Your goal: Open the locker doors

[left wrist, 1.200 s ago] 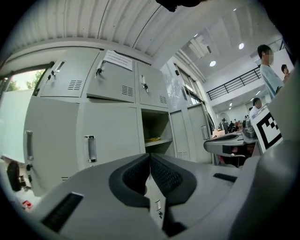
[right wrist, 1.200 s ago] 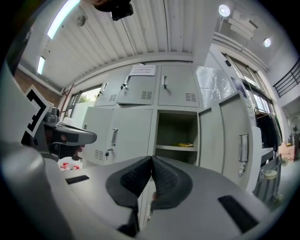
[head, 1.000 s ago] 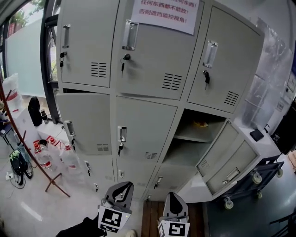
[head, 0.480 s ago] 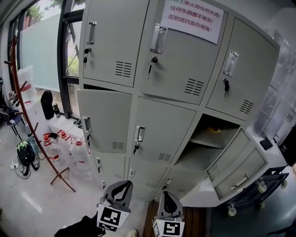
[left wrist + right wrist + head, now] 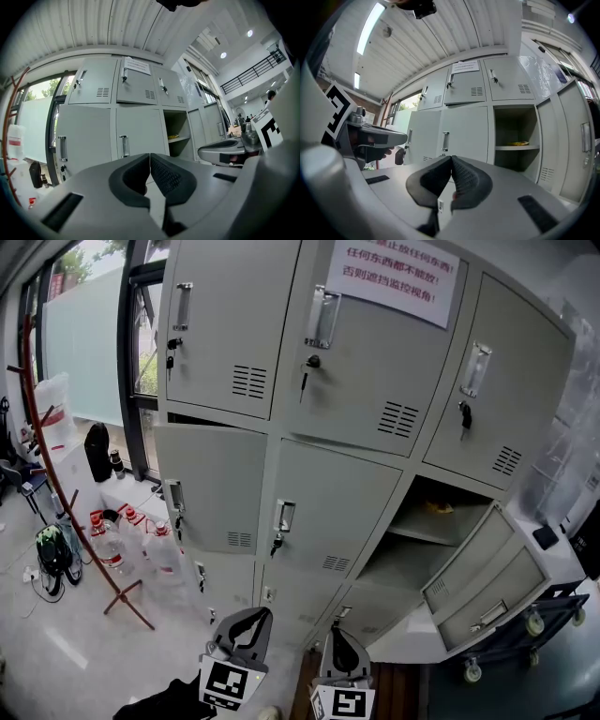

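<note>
The grey locker bank [image 5: 328, 484] fills the head view. Its top-row doors are closed, with keys in the locks. The middle-centre door [image 5: 328, 512] is closed, with its handle [image 5: 284, 515] on its left side. The middle-right compartment [image 5: 422, 531] stands open, its door [image 5: 469, 563] swung out to the right, and a small yellow thing [image 5: 433, 508] lies on its shelf. My left gripper [image 5: 246, 622] and right gripper [image 5: 339, 643] sit low in front of the bottom row, apart from the doors. The left gripper [image 5: 150, 161] is shut on nothing, and so is the right gripper [image 5: 451, 164].
A reddish coat stand [image 5: 56, 474] leans at the left, with water bottles [image 5: 141, 549] and a black bag [image 5: 52, 549] on the floor by the window. A wheeled trolley [image 5: 511, 629] stands at the right beside the open door. A paper notice [image 5: 394, 273] hangs on the top-centre door.
The head view has swung, so the lockers now sit further right and lower in it and more of the window side shows. Both grippers have kept shut at the bottom edge.
</note>
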Available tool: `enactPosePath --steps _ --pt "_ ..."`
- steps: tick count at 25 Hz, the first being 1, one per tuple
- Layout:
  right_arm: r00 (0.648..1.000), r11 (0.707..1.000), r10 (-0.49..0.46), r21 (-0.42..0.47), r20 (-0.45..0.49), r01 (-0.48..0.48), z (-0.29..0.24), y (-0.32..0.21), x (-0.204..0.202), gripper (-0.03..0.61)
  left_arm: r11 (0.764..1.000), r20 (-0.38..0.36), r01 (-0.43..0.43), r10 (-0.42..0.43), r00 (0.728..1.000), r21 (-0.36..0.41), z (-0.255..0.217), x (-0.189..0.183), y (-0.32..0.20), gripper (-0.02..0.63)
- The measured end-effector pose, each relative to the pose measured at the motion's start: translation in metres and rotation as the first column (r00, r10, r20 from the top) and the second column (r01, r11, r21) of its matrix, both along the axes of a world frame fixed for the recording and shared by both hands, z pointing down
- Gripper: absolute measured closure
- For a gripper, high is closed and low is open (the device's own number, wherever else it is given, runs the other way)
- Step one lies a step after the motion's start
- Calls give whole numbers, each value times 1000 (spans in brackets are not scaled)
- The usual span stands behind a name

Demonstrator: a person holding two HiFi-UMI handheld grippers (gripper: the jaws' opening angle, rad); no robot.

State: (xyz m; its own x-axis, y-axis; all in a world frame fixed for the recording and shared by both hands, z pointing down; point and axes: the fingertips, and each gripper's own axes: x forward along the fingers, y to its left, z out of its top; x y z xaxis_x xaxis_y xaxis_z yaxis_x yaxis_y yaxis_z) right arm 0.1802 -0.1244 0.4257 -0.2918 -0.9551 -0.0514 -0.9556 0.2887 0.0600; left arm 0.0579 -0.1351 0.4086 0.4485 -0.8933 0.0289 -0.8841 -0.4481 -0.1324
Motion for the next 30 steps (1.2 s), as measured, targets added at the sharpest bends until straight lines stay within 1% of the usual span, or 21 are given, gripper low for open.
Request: enactPosePath --steps 6,13,17,20,25,28,30 --pt "999 999 -52 7 3 52 -2 -26 -5 563 999 6 51 -51 999 1 0 -7 -20 589" --pt "988 988 -152 21 11 151 -4 -64 -16 563 990 6 141 -141 990 6 0 -14 -47 589" --pt "978 979 -205 -5 -44 205 3 -85 -27 563 982 11 190 -190 982 7 1 -24 -58 589" --pt "969 970 -241 6 -51 242 0 -96 -38 563 976 22 220 -220 975 0 2 -32 -61 589" --pt "963 963 -269 1 -33 269 -5 -116 -59 563 966 26 258 -258 966 0 2 -49 -72 589" --pt "959 960 -280 7 -37 281 -7 -128 -72 563 965 18 263 -263 965 2 1 -59 -83 589" --pt "962 962 -272 7 -38 272 -8 -137 -78 563 966 14 257 -257 966 6 1 -66 -93 589"
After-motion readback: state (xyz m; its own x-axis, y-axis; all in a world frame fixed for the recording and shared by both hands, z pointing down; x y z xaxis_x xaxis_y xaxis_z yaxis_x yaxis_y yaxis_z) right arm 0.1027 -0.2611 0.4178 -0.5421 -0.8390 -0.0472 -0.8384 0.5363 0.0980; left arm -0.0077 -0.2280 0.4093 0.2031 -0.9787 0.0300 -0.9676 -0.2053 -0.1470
